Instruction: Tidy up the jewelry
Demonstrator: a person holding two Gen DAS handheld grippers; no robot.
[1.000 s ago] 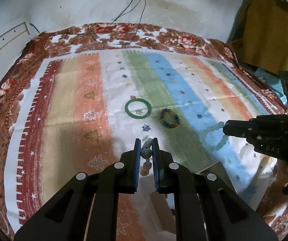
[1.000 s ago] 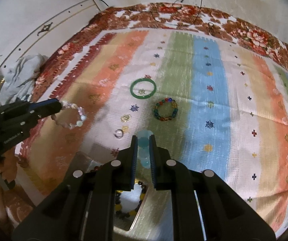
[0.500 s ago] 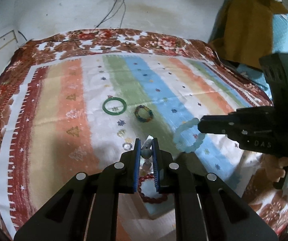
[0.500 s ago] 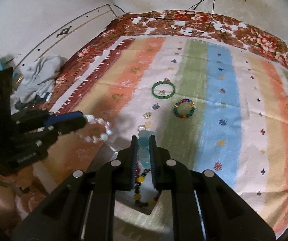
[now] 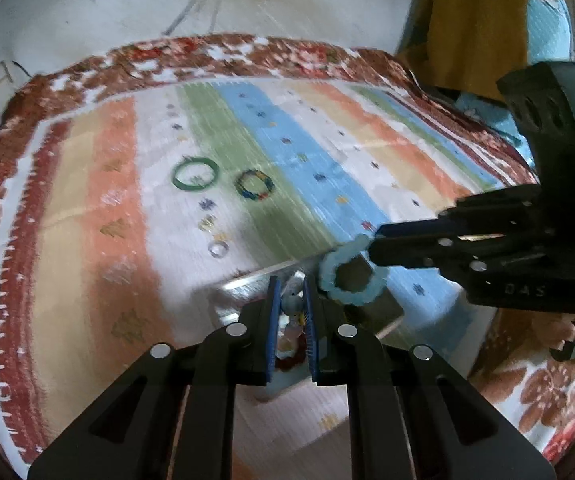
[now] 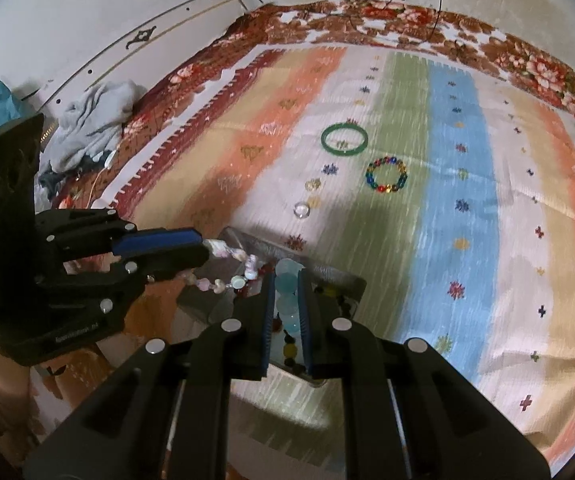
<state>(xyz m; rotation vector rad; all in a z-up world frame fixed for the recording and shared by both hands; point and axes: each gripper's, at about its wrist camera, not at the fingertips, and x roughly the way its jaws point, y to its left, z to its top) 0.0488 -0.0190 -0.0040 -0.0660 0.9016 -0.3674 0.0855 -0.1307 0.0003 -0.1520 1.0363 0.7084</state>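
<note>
My left gripper (image 5: 290, 300) is shut on a pale pink-and-white bead bracelet (image 6: 223, 270) and holds it over the metal tray (image 5: 239, 284). My right gripper (image 6: 287, 292) is shut on a light blue bead bracelet (image 5: 349, 276) and holds it over the same tray (image 6: 351, 284), close beside the left one. The tray holds dark, red and yellow bead strands (image 6: 289, 350). On the striped cloth lie a green bangle (image 6: 344, 139), a multicolour bead bracelet (image 6: 386, 174) and a small clear ring (image 6: 301, 209).
The striped cloth (image 6: 459, 208) covers a bed with a floral border. A grey garment heap (image 6: 95, 120) lies at the left edge. A mustard cloth (image 5: 475, 24) hangs at the far right by the wall.
Both grippers have moved back and inward with their bracelets, from over the open cloth to just above the tray, ending close together.
</note>
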